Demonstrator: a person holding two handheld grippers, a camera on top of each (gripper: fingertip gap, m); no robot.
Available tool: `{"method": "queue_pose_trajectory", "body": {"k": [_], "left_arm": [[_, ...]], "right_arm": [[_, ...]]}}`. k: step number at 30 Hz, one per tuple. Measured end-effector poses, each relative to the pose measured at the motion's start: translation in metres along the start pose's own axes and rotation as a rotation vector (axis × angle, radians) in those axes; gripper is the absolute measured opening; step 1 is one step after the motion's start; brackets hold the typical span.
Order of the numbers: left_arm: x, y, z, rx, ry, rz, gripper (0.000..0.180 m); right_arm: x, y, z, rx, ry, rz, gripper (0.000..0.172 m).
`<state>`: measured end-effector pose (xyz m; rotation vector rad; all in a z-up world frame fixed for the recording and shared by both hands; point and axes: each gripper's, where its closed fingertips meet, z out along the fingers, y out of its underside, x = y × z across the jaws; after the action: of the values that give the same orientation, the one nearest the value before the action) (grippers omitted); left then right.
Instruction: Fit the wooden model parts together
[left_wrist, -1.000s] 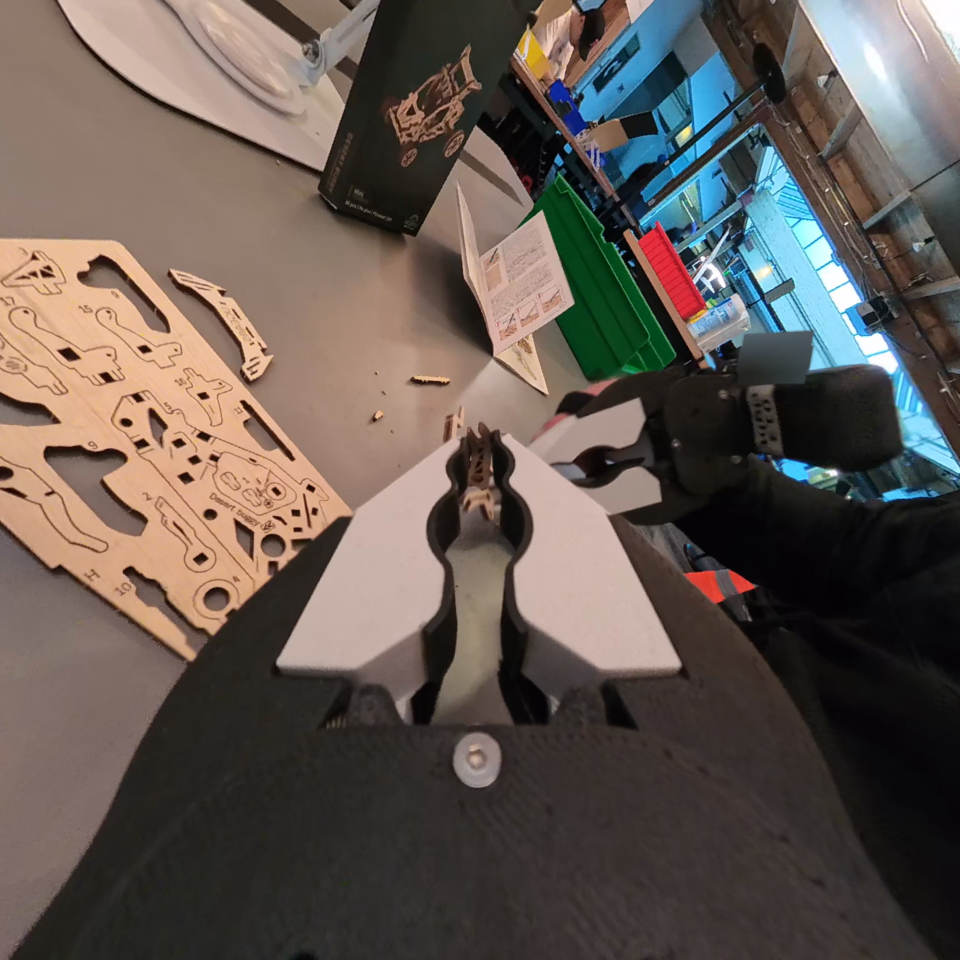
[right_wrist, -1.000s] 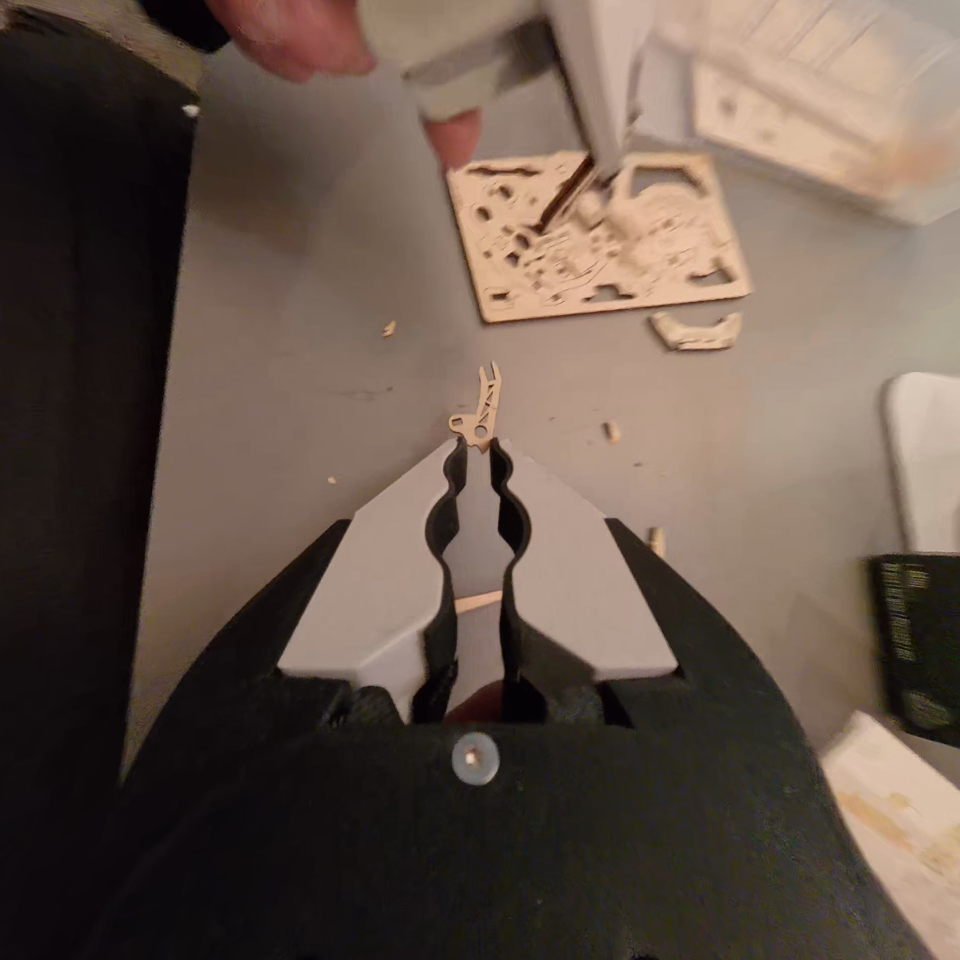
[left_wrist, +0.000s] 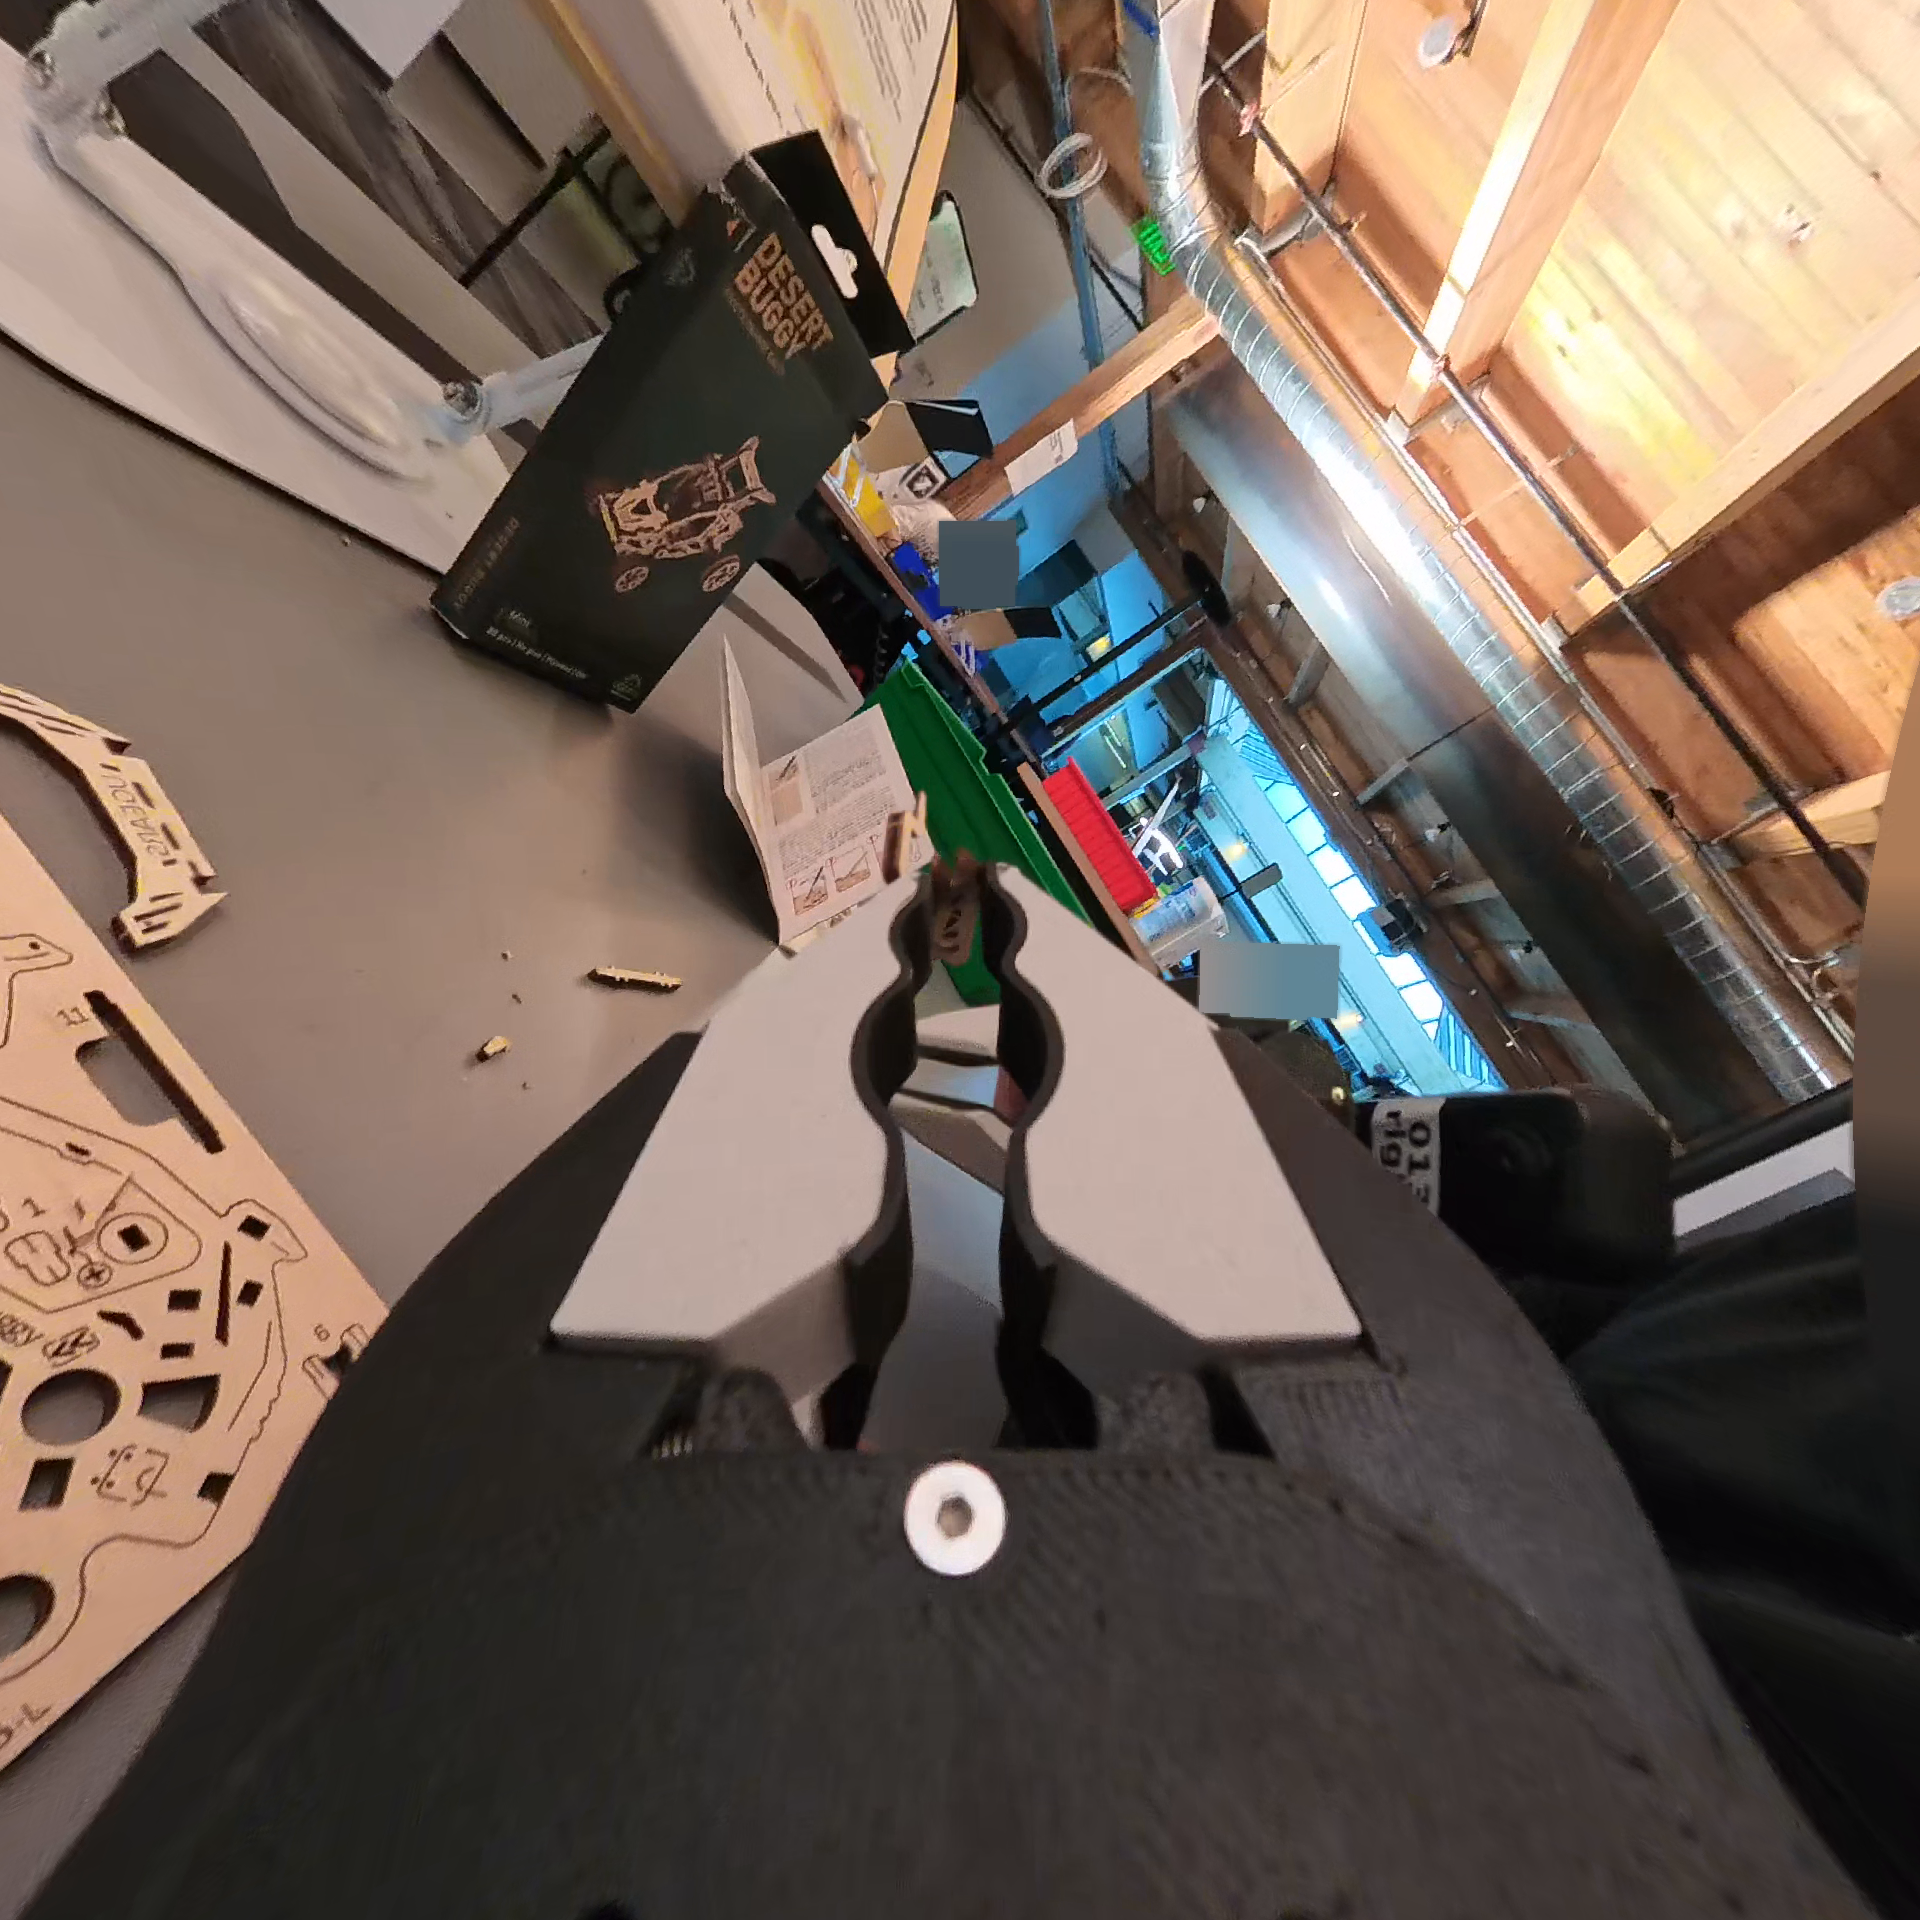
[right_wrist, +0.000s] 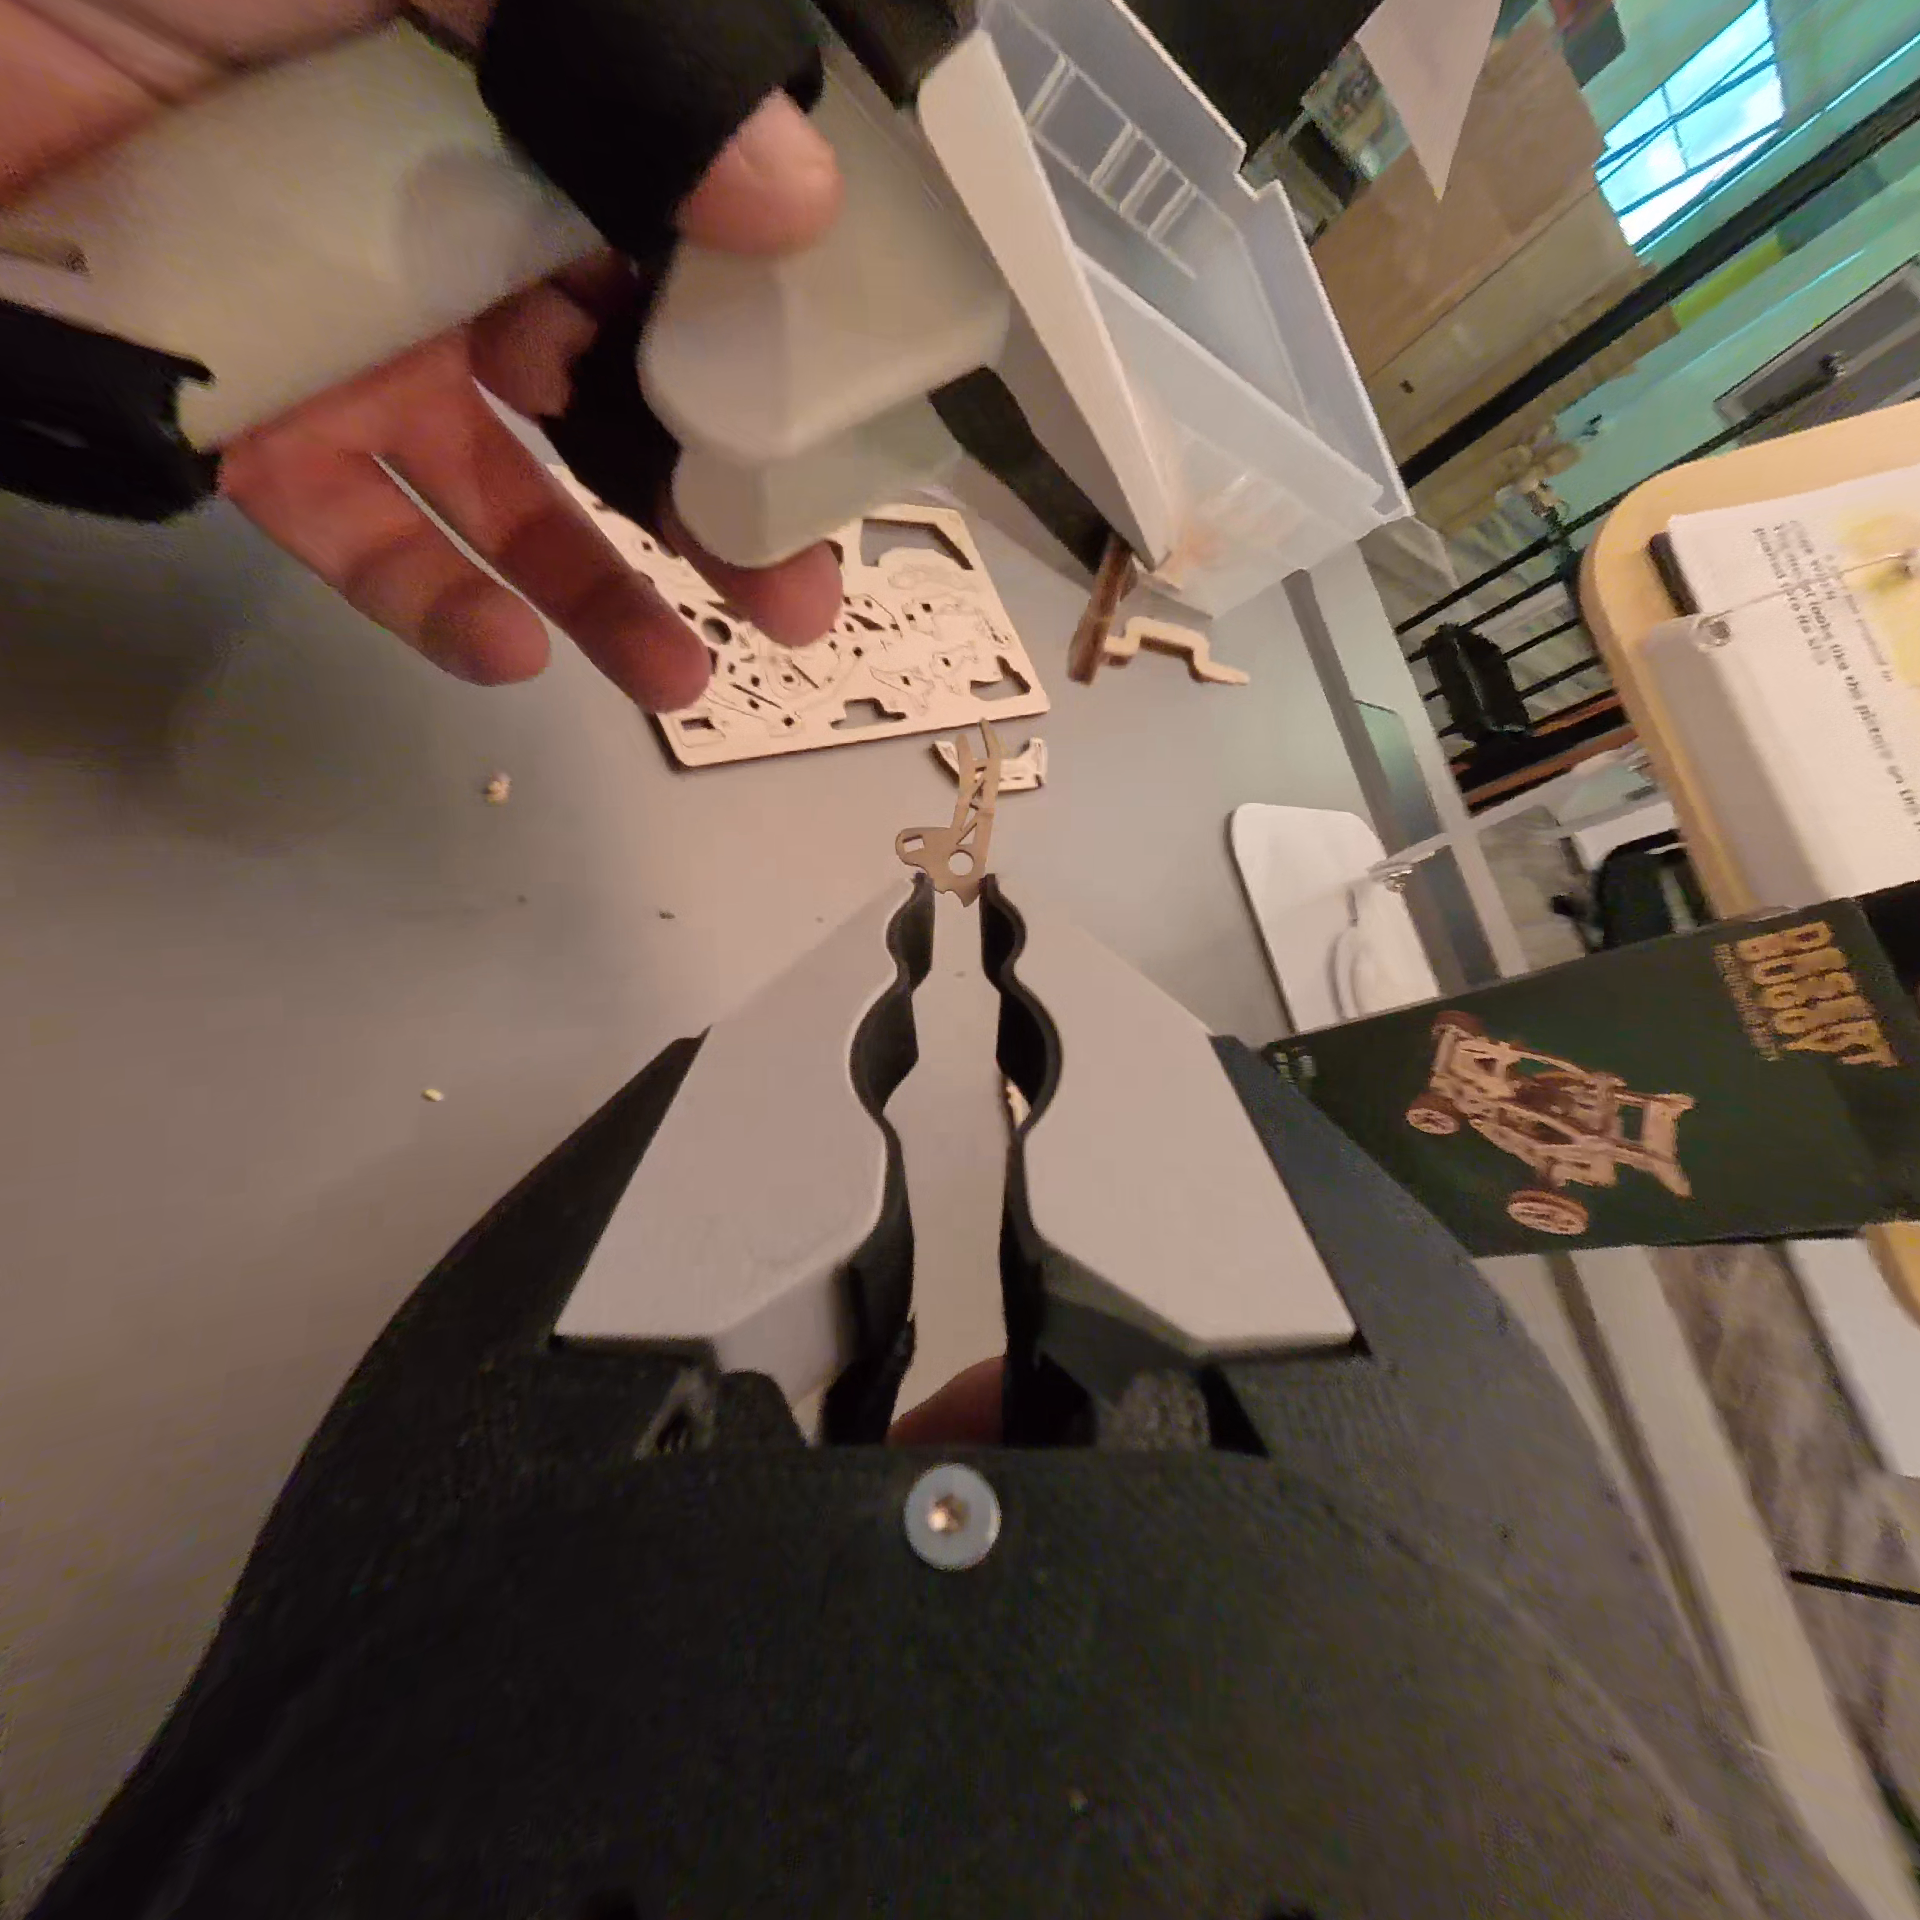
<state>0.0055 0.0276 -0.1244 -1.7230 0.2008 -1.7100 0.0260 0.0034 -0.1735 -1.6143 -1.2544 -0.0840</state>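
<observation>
Right tool's part: the right tool (right_wrist: 951, 899) is pinching a thin, pale wooden lever-shaped piece (right_wrist: 961, 831) by its lower end, both fingertips pressing on it, the forked end pointing away above the bench (right_wrist: 312, 935).
Left tool's part: the left tool (left_wrist: 961, 894) is closing on a small brown wooden piece (left_wrist: 954, 914) seated between its tips; a paler slotted bit (left_wrist: 902, 840) is sticking out just beyond, and how it joins the brown piece I cannot tell.
Progress: the two held parts are well apart and not yet mated; judging by this, the fitting itself is still to come.
Supply: the punched plywood sheet (left_wrist: 125, 1247) is lying flat on the bench with many cut-outs already empty; a loose curved part (left_wrist: 145, 821) and small offcuts (left_wrist: 634, 977) are lying near it.
Edges: the dark kit box (left_wrist: 665, 488) and the folded instruction leaflet (left_wrist: 821, 800) are standing near the far bench edge.
Open room: grey bench between sheet and box is giving space to bring both tools together.
</observation>
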Motion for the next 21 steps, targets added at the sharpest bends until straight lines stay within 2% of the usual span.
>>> {"method": "queue_pose_trajectory", "body": {"k": [2,5,8,13,16,21], "left_arm": [[-0.002,0.001,0.0,0.008,-0.009,-0.009,0.006],[-0.013,0.008,-0.001,-0.018,-0.068,-0.022,0.006],[-0.025,0.012,-0.004,-0.044,-0.129,-0.021,0.006],[-0.028,0.011,-0.005,-0.046,-0.135,-0.022,0.006],[-0.029,0.011,-0.007,-0.053,-0.14,-0.016,0.006],[-0.031,0.013,-0.009,-0.075,-0.146,-0.012,0.007]], "right_arm": [[-0.004,0.0,0.0,-0.003,-0.019,0.037,0.006],[-0.011,0.013,0.004,-0.075,-0.014,-0.037,0.006],[-0.002,0.043,0.011,-0.218,0.103,-0.271,0.007],[-0.009,0.081,0.024,-0.355,0.104,-0.549,0.007],[-0.026,0.072,0.02,-0.316,0.034,-0.65,0.008],[-0.05,0.063,0.008,-0.292,-0.082,-0.7,0.01]]}}
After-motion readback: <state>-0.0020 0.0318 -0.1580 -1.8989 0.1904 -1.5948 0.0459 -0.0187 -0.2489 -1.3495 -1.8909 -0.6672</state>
